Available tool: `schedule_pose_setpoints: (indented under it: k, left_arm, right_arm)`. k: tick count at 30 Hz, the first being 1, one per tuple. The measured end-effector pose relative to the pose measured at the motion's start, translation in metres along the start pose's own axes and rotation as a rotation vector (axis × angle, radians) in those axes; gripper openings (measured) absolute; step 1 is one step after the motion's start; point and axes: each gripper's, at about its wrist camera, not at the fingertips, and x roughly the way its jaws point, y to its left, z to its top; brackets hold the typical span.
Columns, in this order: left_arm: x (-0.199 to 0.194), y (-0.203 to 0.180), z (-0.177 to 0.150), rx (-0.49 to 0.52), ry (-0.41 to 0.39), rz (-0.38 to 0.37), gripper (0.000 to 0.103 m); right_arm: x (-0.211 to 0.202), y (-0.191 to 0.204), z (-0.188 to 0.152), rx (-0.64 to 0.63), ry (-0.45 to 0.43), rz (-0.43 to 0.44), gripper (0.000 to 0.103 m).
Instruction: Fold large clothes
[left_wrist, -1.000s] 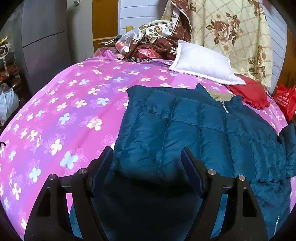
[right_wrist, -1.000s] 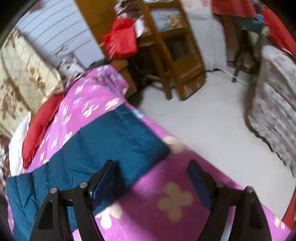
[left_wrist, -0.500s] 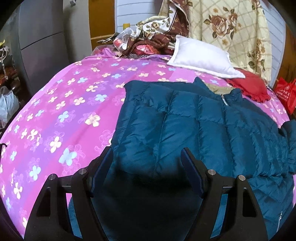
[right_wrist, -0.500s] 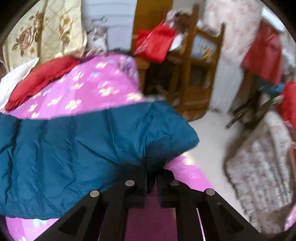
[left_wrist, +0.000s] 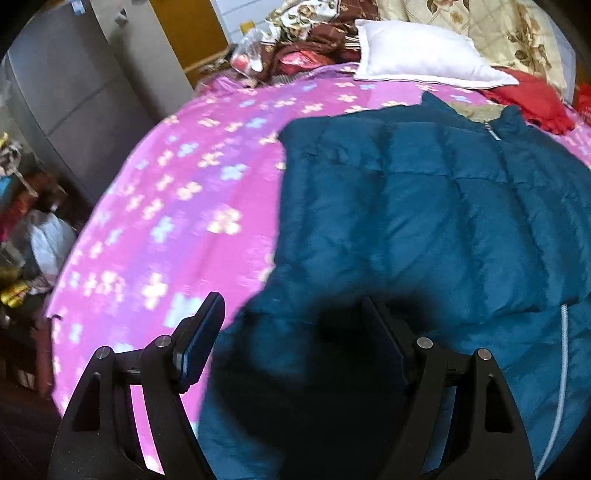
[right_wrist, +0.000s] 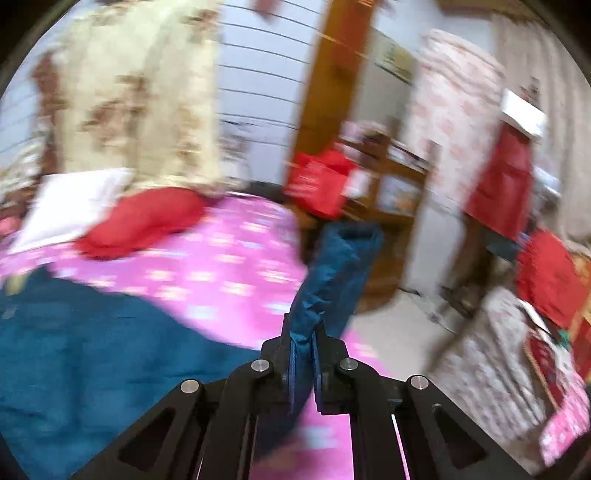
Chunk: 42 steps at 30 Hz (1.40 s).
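A large teal puffer jacket (left_wrist: 424, 206) lies spread on a bed with a pink flowered sheet (left_wrist: 184, 192). My left gripper (left_wrist: 291, 325) is open and hovers over the jacket's near left hem, holding nothing. My right gripper (right_wrist: 304, 343) is shut on the jacket's sleeve (right_wrist: 336, 266), which stands lifted above the bed's right edge. The jacket body (right_wrist: 92, 347) lies to the left in the right wrist view, which is blurred by motion.
A white pillow (left_wrist: 417, 55), a red cushion (left_wrist: 532, 99) and piled floral bedding (left_wrist: 303, 40) lie at the bed's head. A grey cabinet (left_wrist: 66, 96) and floor clutter stand left. A wooden shelf with red bags (right_wrist: 325, 181) and a floral-covered chair (right_wrist: 495, 369) stand right of the bed.
My right gripper closed on the jacket's sleeve end and lifted it, swinging its view up toward the headboard. My left gripper stayed open and shifted slightly left over the hem.
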Motion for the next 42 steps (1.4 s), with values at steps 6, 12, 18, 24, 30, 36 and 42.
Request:
schedule_pose_setpoints:
  k: [6, 12, 18, 24, 30, 36, 42]
  left_arm:
    - [-0.001, 0.046, 0.004, -0.095, -0.014, 0.018, 0.077]
    - [0.010, 0.087, 0.008, -0.196, 0.005, 0.062, 0.077]
    - [0.013, 0.098, 0.010, -0.266, 0.018, 0.007, 0.077]
    - [0.007, 0.085, 0.013, -0.260, 0.004, -0.043, 0.077]
    - [-0.015, 0.073, 0.015, -0.273, -0.070, -0.173, 0.077]
    - [-0.034, 0.049, 0.020, -0.275, -0.128, -0.499, 0.077]
    - [-0.007, -0.004, 0.016, -0.193, 0.037, -0.683, 0.077]
  right_arm:
    - [-0.038, 0.158, -0.020, -0.062, -0.008, 0.303, 0.007]
    - [-0.042, 0.295, -0.070, -0.066, 0.115, 0.585, 0.007]
    - [-0.064, 0.370, -0.103, -0.152, 0.146, 0.858, 0.007]
    - [-0.079, 0.364, -0.112, -0.247, 0.163, 0.888, 0.048]
    - [-0.082, 0.295, -0.127, -0.385, 0.153, 0.599, 0.085]
    - [-0.057, 0.217, -0.151, -0.332, 0.186, 0.438, 0.087]
    - [-0.031, 0.206, -0.169, -0.243, 0.311, 0.464, 0.093]
